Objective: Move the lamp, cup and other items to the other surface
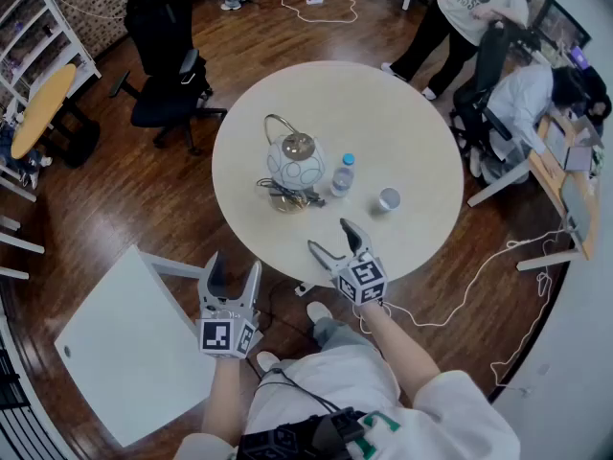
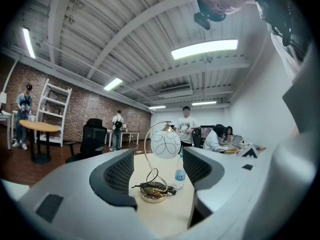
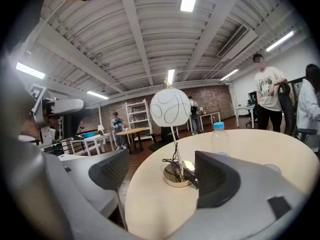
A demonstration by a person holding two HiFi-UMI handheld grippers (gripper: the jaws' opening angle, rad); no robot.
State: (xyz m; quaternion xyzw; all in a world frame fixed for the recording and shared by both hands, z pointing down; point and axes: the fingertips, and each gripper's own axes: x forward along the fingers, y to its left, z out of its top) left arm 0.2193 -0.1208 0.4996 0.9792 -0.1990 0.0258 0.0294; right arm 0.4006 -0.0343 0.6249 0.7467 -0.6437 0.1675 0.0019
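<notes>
Lamp [image 1: 293, 164] upright mid round bench [image 1: 421, 123], stem vertical, cord bundled on base. Bottle [image 1: 343, 174] just beside it, cup [image 1: 389, 199] near. I hold right gripper [image 1: 330, 235] over bench edge, jaws wide, empty, aimed at lamp. Left gripper [image 1: 235, 264] at edge, released, empty. White table [image 1: 124, 353] lower left.

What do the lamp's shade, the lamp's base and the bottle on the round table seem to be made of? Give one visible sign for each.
Lamp shade: probably frosted glass or plastic; matt white globe with thin dark swirls.
Lamp base: likely metal; its polished gold surface reflects light.
Bottle: clear plastic, by its see-through walls.
</notes>
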